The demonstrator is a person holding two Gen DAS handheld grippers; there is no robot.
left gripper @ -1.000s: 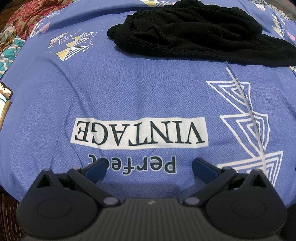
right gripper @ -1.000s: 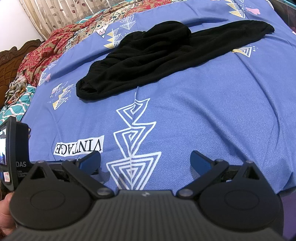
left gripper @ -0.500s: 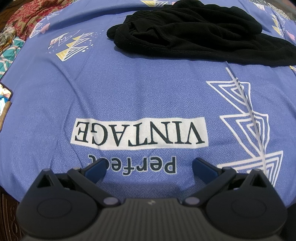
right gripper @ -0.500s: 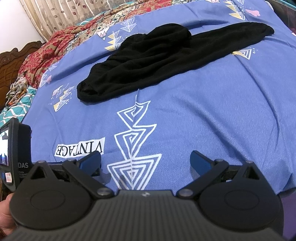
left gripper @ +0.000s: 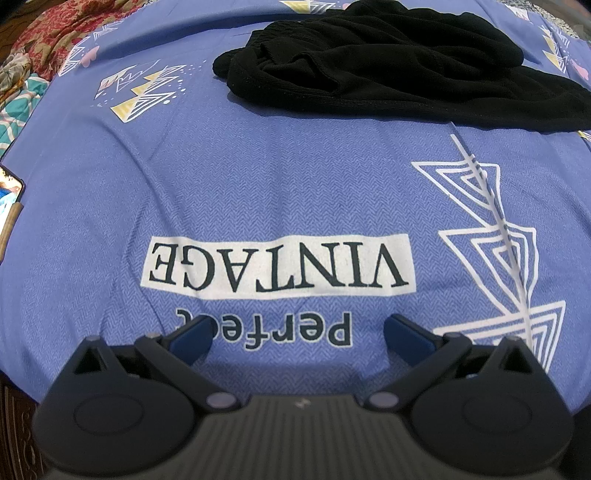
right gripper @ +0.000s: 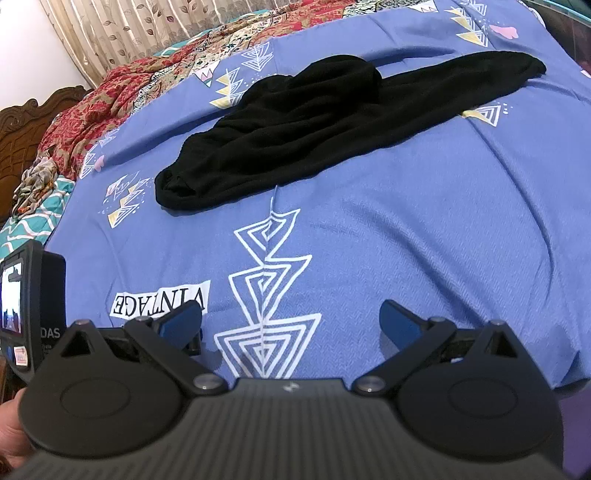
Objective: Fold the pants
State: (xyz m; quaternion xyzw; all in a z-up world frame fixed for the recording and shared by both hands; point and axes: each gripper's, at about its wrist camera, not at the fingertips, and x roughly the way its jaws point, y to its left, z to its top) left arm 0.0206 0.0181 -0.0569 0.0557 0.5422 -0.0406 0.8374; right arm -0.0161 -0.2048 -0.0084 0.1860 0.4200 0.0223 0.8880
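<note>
Black pants (left gripper: 388, 70) lie crumpled across the far part of a blue printed bedsheet (left gripper: 258, 184). In the right wrist view the pants (right gripper: 332, 122) stretch from a bunched end at the left to a long leg reaching the far right. My left gripper (left gripper: 297, 332) hovers open over the "perfect VINTAGE" print near the bed's front edge, well short of the pants. My right gripper (right gripper: 291, 323) is open too, above the white triangle pattern, with nothing between its fingers.
A red floral and patchwork blanket (right gripper: 122, 92) is heaped at the far left, by a carved wooden headboard (right gripper: 22, 129). A curtain (right gripper: 129, 29) hangs behind. The left gripper's camera unit (right gripper: 26, 314) and a hand (right gripper: 11, 443) show at lower left.
The right gripper has drifted slightly forward and tilted, so the pants sit a little lower in its view. The left gripper has barely moved. Both stay open.
</note>
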